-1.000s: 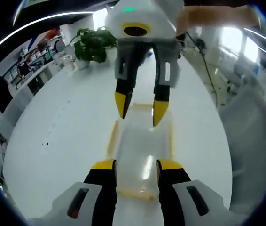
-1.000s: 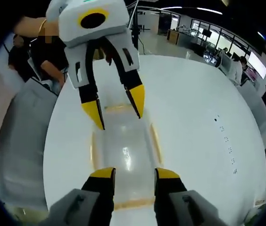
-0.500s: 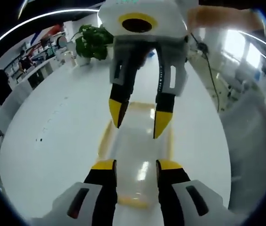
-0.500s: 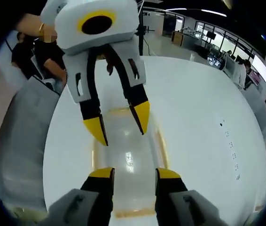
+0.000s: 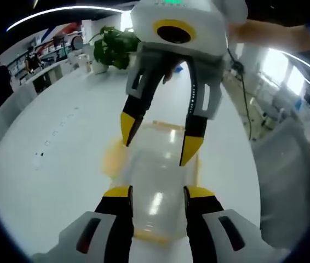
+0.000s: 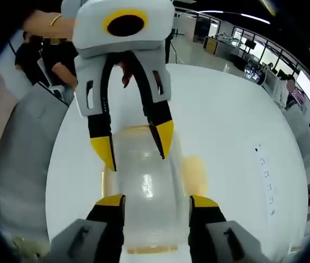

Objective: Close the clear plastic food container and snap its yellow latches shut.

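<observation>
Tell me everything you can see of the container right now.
The container is clear, frosted-looking plastic, long and rounded, with yellow trim along its edges and a yellow latch sticking out on one side. It lies on the white table between both grippers' open jaws. Whether any jaw touches it, or the lid is seated, I cannot tell.

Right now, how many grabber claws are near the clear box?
2. The left gripper reaches over one end of the clear container, and the right gripper faces it from the other end.
</observation>
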Tool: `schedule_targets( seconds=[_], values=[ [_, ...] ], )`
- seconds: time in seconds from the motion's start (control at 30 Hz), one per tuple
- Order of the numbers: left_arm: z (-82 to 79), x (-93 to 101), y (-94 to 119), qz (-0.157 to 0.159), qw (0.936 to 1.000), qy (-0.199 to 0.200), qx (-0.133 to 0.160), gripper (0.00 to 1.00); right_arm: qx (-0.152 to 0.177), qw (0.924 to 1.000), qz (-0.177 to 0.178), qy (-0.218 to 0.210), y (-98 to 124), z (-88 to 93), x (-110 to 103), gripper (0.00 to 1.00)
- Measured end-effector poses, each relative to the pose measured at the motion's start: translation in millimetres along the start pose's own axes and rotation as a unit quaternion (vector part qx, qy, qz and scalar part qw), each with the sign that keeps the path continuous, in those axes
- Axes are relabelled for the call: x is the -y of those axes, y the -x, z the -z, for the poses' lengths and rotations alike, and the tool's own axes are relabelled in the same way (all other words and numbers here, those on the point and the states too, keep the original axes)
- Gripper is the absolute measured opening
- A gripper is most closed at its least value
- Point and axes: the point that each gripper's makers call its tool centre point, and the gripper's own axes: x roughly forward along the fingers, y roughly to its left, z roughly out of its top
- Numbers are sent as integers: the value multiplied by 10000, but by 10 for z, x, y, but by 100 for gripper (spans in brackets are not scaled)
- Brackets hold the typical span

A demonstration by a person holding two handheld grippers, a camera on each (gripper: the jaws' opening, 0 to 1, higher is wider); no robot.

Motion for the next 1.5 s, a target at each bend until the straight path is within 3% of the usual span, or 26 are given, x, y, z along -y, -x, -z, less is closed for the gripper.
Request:
schedule_targets(
  seconds=[0.07, 0.1, 0.17, 0.23, 0.43, 0.53, 0.63, 0.87, 0.97, 1.33, 1.5],
  values=[
    [-4, 16, -2, 47, 10000, 50, 15, 37, -8, 10000, -26, 16, -1, 0, 3, 46],
    [-35, 90, -14, 232, 9996, 158, 106, 43, -5, 10000, -53, 52, -1, 0, 0, 45],
    [-43, 127, -26, 239, 9996, 121, 97, 52, -10, 9999, -79, 65, -2, -2, 1, 45],
    [1, 92, -38, 33, 9992, -401, -89, 49, -21, 9999, -101, 84, -3, -4, -1, 45],
    [-18, 165, -71, 85, 9991, -398, -94, 54, -46, 9998, -137, 103, -4, -9, 3, 46],
    [21, 169, -82, -46, 9967, -766, -255, 54, -71, 9998, -152, 66, -12, -4, 39, 50],
    [34, 190, -93, -108, 9954, -894, -321, 55, -87, 9998, -196, -22, -20, 5, 78, 53],
    [50, 169, -120, -262, 9929, -1082, -422, 55, -191, 9982, -568, 25, -50, -7, 78, 54],
    [36, 184, -138, -274, 9934, -1044, -396, 59, -272, 9956, -896, 99, -68, -6, 35, 52],
    [35, 197, -202, -487, 9910, -1172, -431, 63, -483, 9916, -1190, 156, -109, -2, 37, 54],
    [63, 136, -212, -823, 9817, -1592, -650, 58, -510, 9899, -1306, 193, -124, 1, 44, 54]
  ],
)
